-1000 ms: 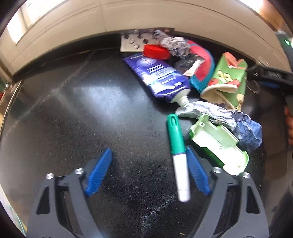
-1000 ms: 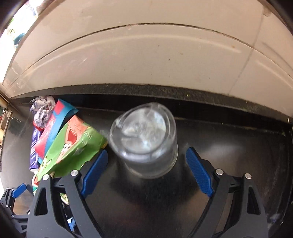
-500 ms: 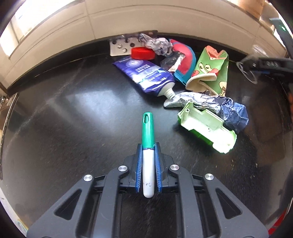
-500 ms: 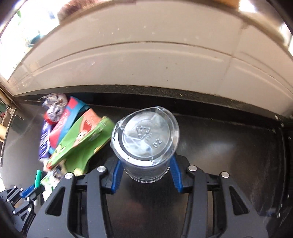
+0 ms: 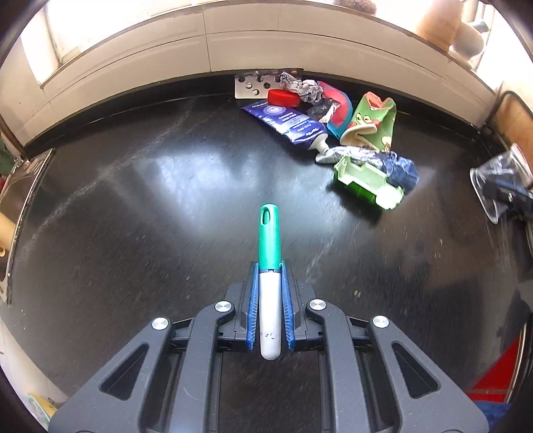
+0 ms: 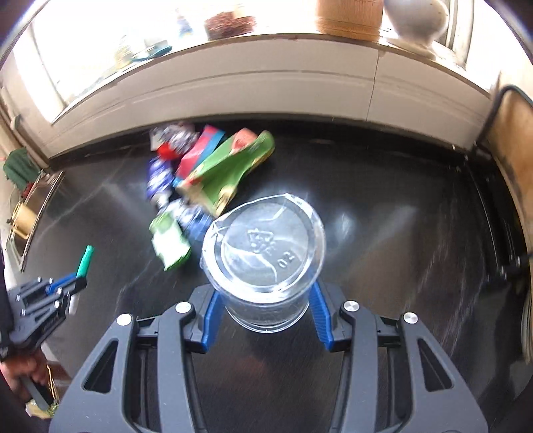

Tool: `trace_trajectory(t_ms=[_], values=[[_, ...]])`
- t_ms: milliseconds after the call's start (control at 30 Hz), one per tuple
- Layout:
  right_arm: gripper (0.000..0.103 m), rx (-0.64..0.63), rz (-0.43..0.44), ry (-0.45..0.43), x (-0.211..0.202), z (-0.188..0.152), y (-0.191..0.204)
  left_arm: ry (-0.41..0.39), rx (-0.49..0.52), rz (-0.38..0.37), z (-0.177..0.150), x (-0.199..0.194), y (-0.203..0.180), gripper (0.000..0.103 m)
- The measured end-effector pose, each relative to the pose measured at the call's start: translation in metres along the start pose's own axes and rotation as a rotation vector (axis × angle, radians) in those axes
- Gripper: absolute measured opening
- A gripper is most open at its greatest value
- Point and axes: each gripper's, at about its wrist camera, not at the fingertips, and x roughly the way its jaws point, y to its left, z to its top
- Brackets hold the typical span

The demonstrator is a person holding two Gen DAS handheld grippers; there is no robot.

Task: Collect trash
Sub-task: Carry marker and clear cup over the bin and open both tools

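Observation:
My left gripper [image 5: 269,271] is shut on a white marker with a green cap [image 5: 268,253], held above the black counter [image 5: 166,206]. My right gripper [image 6: 265,293] is shut on a clear plastic cup [image 6: 265,246], base toward the camera, lifted off the counter. A heap of trash lies at the back: a blue tube [image 5: 289,124], a green carton [image 5: 373,121], a green plastic piece [image 5: 366,183], crumpled foil [image 5: 353,154], a red cap [image 5: 283,97] and a blister pack [image 5: 250,86]. The left gripper [image 6: 66,283] with the marker shows at the left of the right wrist view.
A white tiled wall [image 5: 206,56] runs behind the counter. A sink edge [image 5: 26,186] lies at the far left. A window sill with a basket [image 6: 348,16] and a vase [image 6: 416,20] is above. A wooden board [image 6: 513,140] stands at the right.
Both grippers closed, the left on the marker and the right on the cup. Both have since lifted and pulled back from the trash heap.

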Motion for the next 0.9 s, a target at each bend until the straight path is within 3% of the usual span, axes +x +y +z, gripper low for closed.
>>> trace_trajectory(t_ms=[200, 400, 667, 900], values=[[0.046, -0.023, 0.007, 0.011, -0.006, -0.018, 0.024, -0.007, 0.006, 0.005, -0.009, -0.008, 0.017, 0.013], [0.047, -0.075, 0.065, 0.0, -0.009, -0.008, 0.066, -0.053, -0.055, 0.023, -0.016, -0.026, 0.046, 0.013], [0.048, -0.315, 0.249, -0.003, -0.003, 0.011, 0.192, -0.102, -0.226, 0.107, -0.055, -0.07, 0.12, 0.013], [0.048, -0.618, 0.463, 0.074, -0.002, -0.018, 0.347, -0.096, -0.435, 0.247, -0.139, -0.111, 0.2, 0.013]])
